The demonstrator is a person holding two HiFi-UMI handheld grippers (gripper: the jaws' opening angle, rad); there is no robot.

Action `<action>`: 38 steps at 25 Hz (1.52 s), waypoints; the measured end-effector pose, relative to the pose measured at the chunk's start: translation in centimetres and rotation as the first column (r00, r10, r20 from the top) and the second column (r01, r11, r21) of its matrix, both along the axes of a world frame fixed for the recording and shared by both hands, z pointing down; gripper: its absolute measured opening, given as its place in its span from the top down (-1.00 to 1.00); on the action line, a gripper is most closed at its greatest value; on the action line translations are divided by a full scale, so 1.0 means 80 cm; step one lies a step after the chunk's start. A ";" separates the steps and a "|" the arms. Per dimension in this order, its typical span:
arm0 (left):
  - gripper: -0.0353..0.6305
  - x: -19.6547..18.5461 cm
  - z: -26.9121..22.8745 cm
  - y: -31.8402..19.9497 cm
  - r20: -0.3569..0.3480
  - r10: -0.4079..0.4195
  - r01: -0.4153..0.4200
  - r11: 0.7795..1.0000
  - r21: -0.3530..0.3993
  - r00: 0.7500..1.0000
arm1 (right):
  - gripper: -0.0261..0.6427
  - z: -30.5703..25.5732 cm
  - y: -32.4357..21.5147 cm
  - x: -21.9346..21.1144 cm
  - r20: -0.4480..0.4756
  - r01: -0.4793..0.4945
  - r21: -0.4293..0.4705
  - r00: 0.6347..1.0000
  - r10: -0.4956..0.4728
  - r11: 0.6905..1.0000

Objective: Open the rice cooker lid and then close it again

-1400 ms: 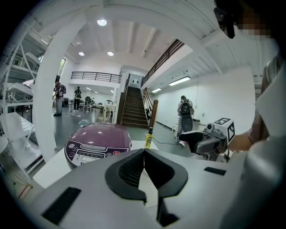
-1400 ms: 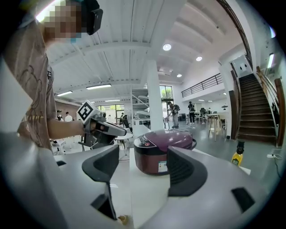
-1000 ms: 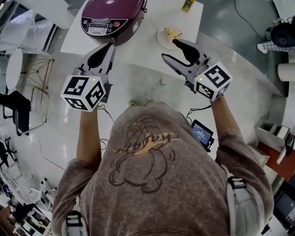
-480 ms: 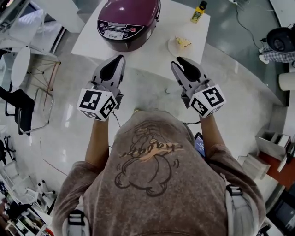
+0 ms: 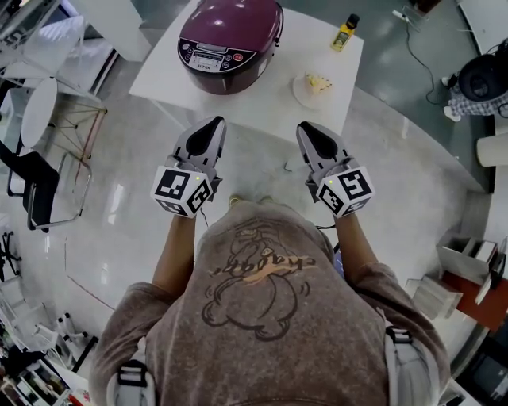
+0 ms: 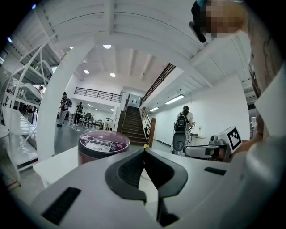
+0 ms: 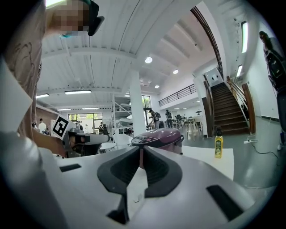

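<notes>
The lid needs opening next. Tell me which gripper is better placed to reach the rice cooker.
Likely left. The left gripper, shut, sits straight before the rice cooker; the right gripper, its empty jaws just closed, sits opposite the plate, farther to the side.

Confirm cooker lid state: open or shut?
Shut. The lid lies flat on the cooker, with no gap showing in any view.
</notes>
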State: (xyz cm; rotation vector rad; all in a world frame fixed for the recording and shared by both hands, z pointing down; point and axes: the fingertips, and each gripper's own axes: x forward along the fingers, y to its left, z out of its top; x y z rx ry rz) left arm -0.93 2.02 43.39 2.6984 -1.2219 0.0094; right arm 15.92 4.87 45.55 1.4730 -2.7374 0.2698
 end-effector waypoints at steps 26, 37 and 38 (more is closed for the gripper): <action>0.83 -0.031 0.021 0.016 -0.007 -0.098 0.097 0.995 -0.031 0.995 | 0.92 0.014 0.000 -0.026 0.023 -0.047 -0.009 0.999 0.047 0.999; 0.83 -0.052 0.021 0.005 -0.026 -0.140 0.138 0.989 -0.046 0.990 | 0.92 0.018 -0.008 -0.028 0.009 -0.042 -0.020 0.999 0.042 0.999; 0.83 -0.054 0.021 0.003 -0.026 -0.144 0.143 0.989 -0.046 0.989 | 0.92 0.018 -0.010 -0.029 0.009 -0.040 -0.019 0.999 0.040 0.999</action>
